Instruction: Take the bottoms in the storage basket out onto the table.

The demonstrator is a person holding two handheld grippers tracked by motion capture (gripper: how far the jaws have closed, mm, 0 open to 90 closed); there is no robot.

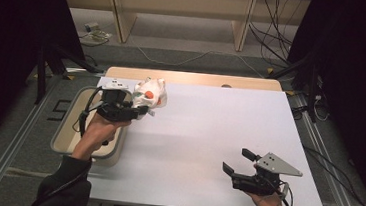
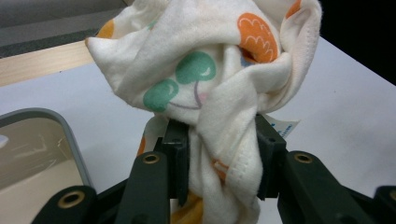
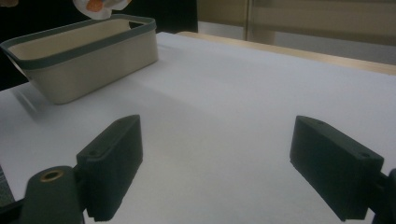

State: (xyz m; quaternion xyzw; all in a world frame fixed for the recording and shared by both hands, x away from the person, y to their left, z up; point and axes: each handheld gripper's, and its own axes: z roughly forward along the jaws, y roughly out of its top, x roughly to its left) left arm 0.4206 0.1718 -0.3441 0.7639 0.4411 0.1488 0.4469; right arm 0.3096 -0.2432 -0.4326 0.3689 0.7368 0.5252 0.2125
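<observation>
Left gripper view: left gripper (image 2: 217,158) pinches a bunched cloth (image 2: 210,79) – long axis upright – right gripper (image 3: 231,168) spread.

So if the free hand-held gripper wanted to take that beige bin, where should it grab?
Probably the bin's thin rim: the body looks too wide for the open right hand-held gripper. Come from above, at the near long side facing it.

Bare white table (image 1: 208,130) mid and right; beige bin (image 1: 62,142), perhaps overhanging, far left.
</observation>
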